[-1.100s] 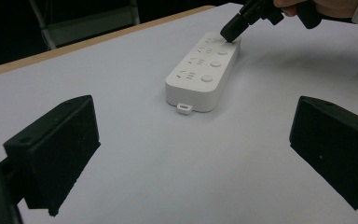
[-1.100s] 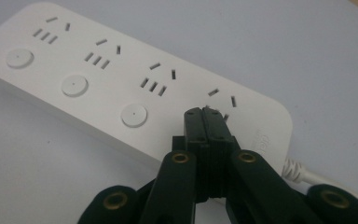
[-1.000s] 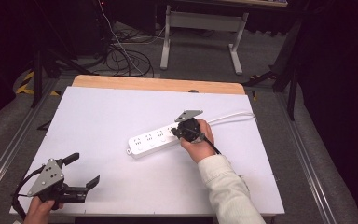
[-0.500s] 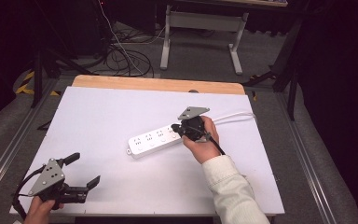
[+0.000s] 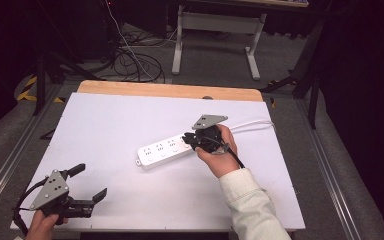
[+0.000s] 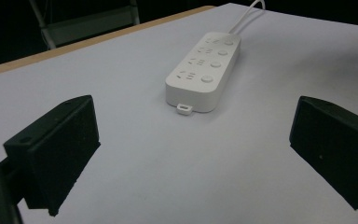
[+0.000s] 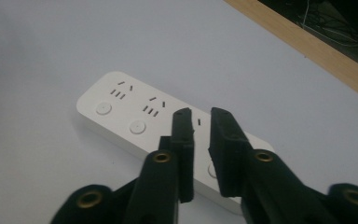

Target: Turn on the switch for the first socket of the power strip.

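A white power strip [image 5: 162, 150] lies flat near the middle of the white table [image 5: 130, 115], and its cable [image 5: 252, 123] runs off to the right. My right gripper [image 5: 187, 140] hovers over the strip's right end. In the right gripper view its jaws stand almost together with nothing between them, just above the power strip's [image 7: 121, 107] sockets; the right gripper [image 7: 200, 114] is shut. My left gripper [image 5: 91, 180] rests near the front left corner, jaws wide apart. The left gripper [image 6: 193, 121] faces the near end of the power strip [image 6: 203, 70] from a distance.
A wooden strip [image 5: 170, 90] runs along the table's far edge. Beyond it, on the floor, are loose cables [image 5: 130, 60] and a metal desk frame [image 5: 215, 30]. Metal rails [image 5: 330, 175] flank the table.
The right hand and its gripper have shifted very slightly to the right over the strip's end. The left gripper and the strip have not moved.
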`<state>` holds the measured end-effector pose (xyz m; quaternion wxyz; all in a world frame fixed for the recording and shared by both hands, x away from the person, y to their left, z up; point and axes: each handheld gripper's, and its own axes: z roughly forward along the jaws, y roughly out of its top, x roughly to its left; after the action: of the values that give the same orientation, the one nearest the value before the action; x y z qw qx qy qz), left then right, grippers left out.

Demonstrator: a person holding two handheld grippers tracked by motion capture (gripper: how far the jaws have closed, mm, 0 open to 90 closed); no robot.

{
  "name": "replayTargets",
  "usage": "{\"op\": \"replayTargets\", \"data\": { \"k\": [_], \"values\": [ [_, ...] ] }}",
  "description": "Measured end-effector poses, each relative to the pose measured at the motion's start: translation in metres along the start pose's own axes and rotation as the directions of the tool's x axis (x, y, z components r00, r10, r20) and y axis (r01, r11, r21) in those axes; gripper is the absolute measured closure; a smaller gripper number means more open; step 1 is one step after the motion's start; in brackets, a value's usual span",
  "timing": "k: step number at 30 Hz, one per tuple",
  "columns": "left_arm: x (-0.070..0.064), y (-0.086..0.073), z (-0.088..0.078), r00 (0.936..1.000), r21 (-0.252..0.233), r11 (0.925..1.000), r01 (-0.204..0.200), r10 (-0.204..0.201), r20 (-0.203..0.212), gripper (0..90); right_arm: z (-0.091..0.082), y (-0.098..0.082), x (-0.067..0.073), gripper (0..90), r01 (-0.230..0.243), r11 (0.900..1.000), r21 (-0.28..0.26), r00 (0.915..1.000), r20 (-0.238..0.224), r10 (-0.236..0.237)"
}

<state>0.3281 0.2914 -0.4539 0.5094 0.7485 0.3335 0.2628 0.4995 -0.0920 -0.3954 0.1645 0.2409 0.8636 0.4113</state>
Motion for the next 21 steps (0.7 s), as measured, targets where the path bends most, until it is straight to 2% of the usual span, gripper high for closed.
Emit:
{"op": "replayTargets", "data": {
  "k": [4,5,6,9,10,13,15,21],
  "values": [
    [-0.001,0.0,0.0,1.0,0.0,1.0,0.008,-0.008,0.004,2.0,-0.007,0.0,0.002,59.4,0.002,1.0,-0.025,1.0,0.002,-0.002],
    [0.0,0.0,0.0,1.0,0.004,1.0,-0.001,0.001,0.003,2.0,-0.01,0.001,0.002,54.1,-0.004,0.999,-0.033,1.0,0.001,0.004],
    [0.0,0.0,0.0,1.0,0.003,1.0,-0.001,0.001,0.003,2.0,-0.012,0.001,0.003,49.4,-0.022,0.999,-0.031,0.9997,-0.001,0.022],
    [-0.001,0.0,0.001,1.0,0.003,1.0,0.002,-0.002,0.006,2.0,-0.019,0.0,0.005,44.7,-0.057,0.998,-0.032,0.9983,-0.015,0.057],
    [-0.001,0.0,0.001,1.0,0.005,1.0,-0.006,0.006,0.005,2.0,-0.023,-0.002,0.007,39.0,-0.073,0.997,-0.035,0.9972,-0.021,0.072],
    [-0.001,0.0,0.001,1.0,0.002,1.0,0.002,-0.002,0.006,2.0,-0.027,-0.003,0.01,37.3,-0.052,0.997,-0.057,0.9986,-0.015,0.051],
    [-0.001,0.0,0.0,1.0,0.002,1.0,0.003,-0.003,0.005,2.0,-0.031,-0.004,0.012,31.8,-0.036,0.996,-0.087,0.9993,-0.013,0.035],
    [0.0,0.0,0.0,1.0,0.003,1.0,-0.002,0.002,0.002,2.0,-0.047,-0.01,0.014,23.5,-0.047,0.989,-0.139,0.9989,-0.014,0.046]
  ]
}}
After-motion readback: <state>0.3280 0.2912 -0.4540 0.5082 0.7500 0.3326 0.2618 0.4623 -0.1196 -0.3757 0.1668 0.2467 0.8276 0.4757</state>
